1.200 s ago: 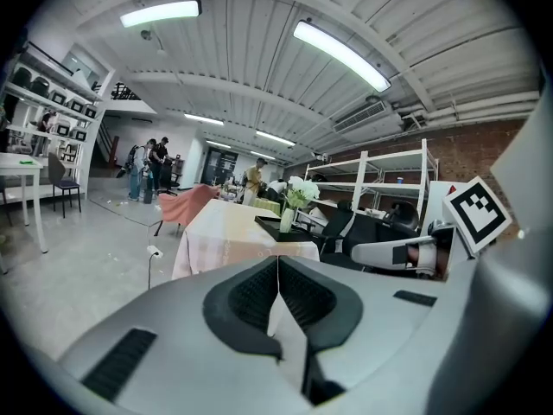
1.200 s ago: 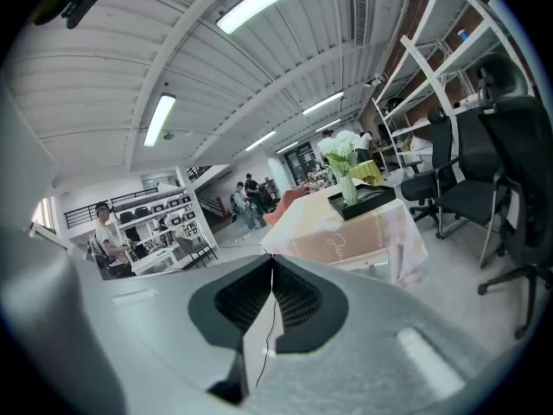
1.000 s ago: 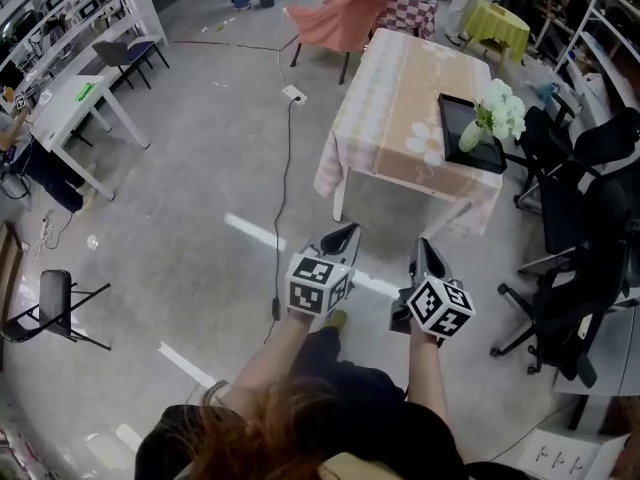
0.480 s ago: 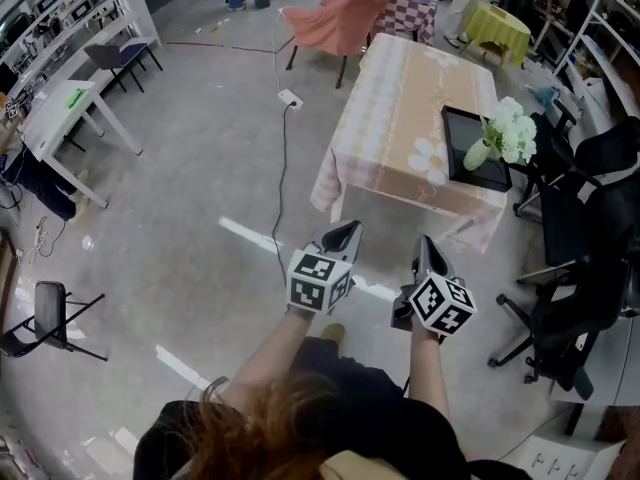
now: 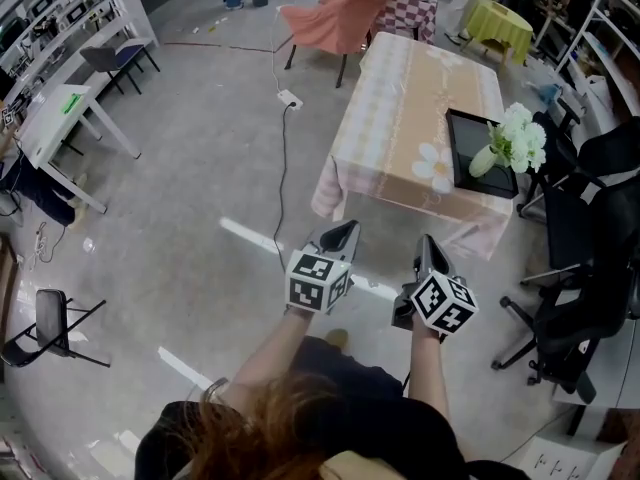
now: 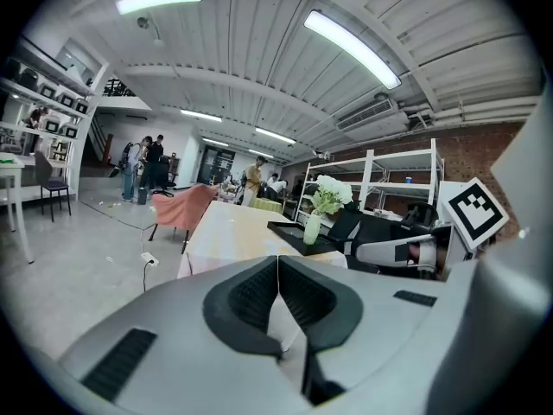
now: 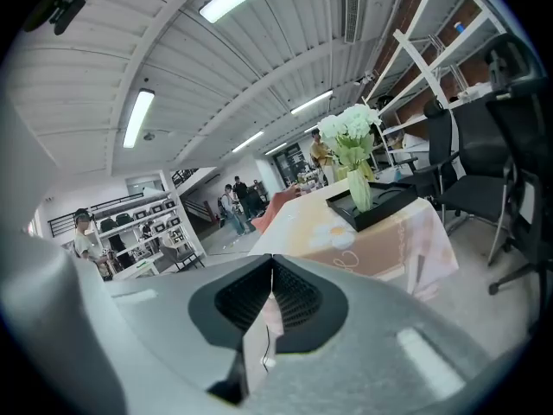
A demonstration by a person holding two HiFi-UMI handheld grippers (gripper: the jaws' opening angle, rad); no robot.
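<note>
The left gripper [image 5: 344, 232] and the right gripper [image 5: 429, 244] are held side by side in the air above the floor [image 5: 180, 198]. The jaws of each are pressed together, with nothing between them. Just beyond them, on the far side, stands the counter [image 5: 400, 128] with a pale cloth. At its right end lies a black tray [image 5: 466, 134], and on the tray stands a vase of white flowers [image 5: 512, 140]. Black office chairs [image 5: 585, 268] are at the right.
</note>
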